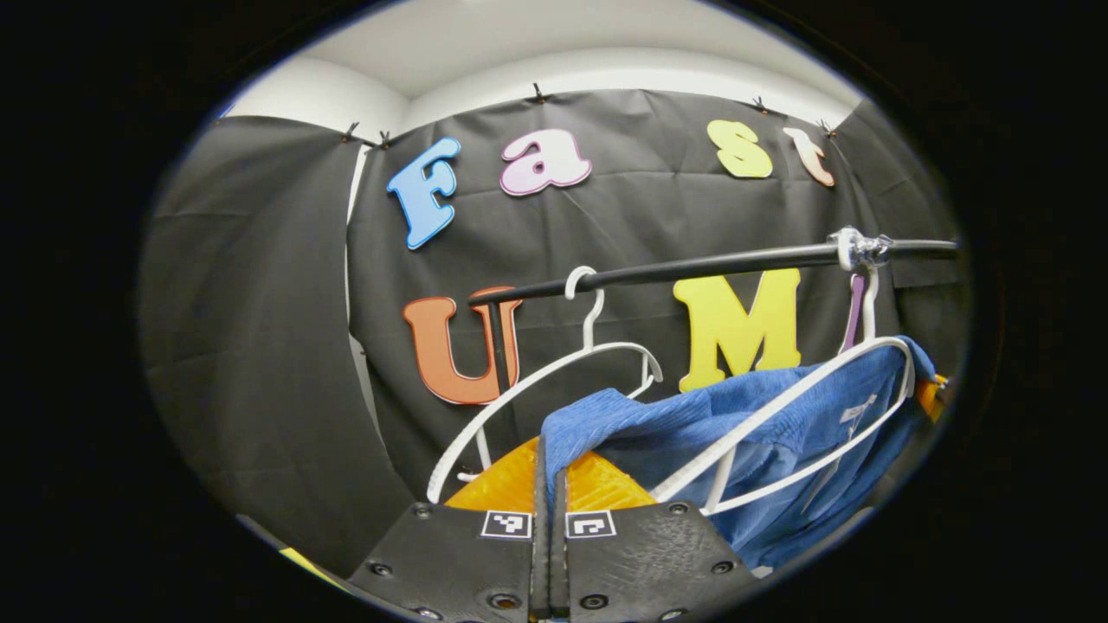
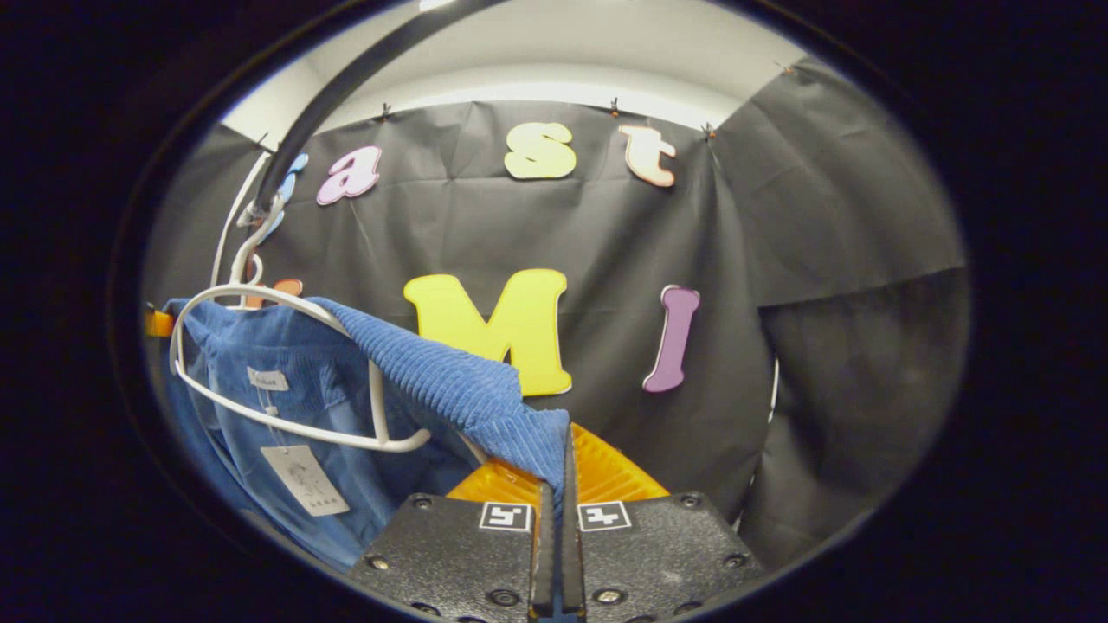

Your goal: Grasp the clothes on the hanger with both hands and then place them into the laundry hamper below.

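No legible text. Neck label (image 2: pixel 267 379) inside blue garment (image 2: pixel 286 363): print too small. Hang tag (image 2: pixel 305 481) below it: marks blurred. Square coded markers (image 2: pixel 505 517) on gripper fingers: pattern only, no characters.

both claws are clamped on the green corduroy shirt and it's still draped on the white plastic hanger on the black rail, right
Not quite: the corduroy shirt is blue, not green, as the right gripper view shows plainly. The rest holds. The left claw and the right claw are each closed on a fold of it, and it still drapes over the white plastic hanger hooked on the black rail.
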Demonstrator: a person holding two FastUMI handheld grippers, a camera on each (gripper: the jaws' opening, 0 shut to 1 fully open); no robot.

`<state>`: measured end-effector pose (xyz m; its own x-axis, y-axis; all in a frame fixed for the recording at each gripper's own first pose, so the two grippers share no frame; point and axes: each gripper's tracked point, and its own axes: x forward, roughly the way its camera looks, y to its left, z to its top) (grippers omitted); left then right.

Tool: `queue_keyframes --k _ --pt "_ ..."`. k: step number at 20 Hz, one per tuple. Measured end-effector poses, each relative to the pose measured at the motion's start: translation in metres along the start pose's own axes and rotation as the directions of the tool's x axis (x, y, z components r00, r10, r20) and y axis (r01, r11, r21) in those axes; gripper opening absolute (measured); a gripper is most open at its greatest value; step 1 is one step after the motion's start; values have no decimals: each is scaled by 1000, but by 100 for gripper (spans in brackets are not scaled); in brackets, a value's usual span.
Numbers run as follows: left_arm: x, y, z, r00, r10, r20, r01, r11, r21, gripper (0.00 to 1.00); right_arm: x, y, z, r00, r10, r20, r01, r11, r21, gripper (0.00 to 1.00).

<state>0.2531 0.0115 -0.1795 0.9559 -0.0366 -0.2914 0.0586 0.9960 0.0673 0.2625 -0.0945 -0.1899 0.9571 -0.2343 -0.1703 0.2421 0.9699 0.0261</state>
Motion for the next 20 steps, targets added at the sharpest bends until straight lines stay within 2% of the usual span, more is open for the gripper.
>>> queue_keyframes --k 1,2,3,4,5,6,7,8,10,12,13,14,16,17,18,20 --pt "1 0 -1 1000 -3 0 3 1000 0 5 2 1 -3 1000 4 -16 -4 1000 7 7" --pt "4 1 -1 1000 -7 -1 7 1000 1 5 0 2 -7 1000 9 -30 -8 1000 16 6" --pt "7 1 0 1000 -14 0 14 1000 0 1 0 2 -10 999 19 -45 -17 1000 26 7" --pt "11 1 0 1000 -24 -5 24 1000 -2 5 4 6 -12 997 34 -65 -31 998 47 7" --pt "15 0 0 999 -35 -13 35 999 -8 1 8 8 -14 995 51 -89 -45 997 67 6" --pt "18 0 -1 999 -49 -22 49 999 -16 0 10 10 -18 992 69 -108 -60 994 87 7" --pt "21 -1 -2 998 -63 -27 62 998 -27 0 13 11 -20 988 86 -126 -73 992 105 6" --pt "24 -1 -1 997 -74 -32 73 997 -35 5 14 14 -21 985 105 -137 -89 989 119 7" --pt "27 -2 4 995 -99 -31 98 994 -56 5 17 15 -17 980 149 -129 -127 978 163 6" --pt "30 -3 10 991 -133 -18 131 986 -103 5 23 10 -6 976 198 -90 -170 953 249 7" --pt "32 -4 13 988 -154 -17 150 980 -128 0 27 9 -3 972 221 -83 -189 938 290 6" --pt "34 -6 16 985 -172 -14 168 974 -152 0 29 9 0 969 237 -72 -202 925 322 7" --pt "36 -10 18 981 -196 -12 192 968 -165 0 38 8 6 965 254 -62 -218 914 341 6" --pt "39 -11 17 979 -201 -15 196 967 -164 5 45 5 6 967 245 -66 -210 919 334 6" --pt "45 -12 16 976 -216 -25 209 963 -170 6 53 2 7 967 247 -70 -210 919 334 6" --pt "50 -22 9 963 -265 -43 252 949 -191 5 64 3 -2 955 273 -114 -217 909 356 6"
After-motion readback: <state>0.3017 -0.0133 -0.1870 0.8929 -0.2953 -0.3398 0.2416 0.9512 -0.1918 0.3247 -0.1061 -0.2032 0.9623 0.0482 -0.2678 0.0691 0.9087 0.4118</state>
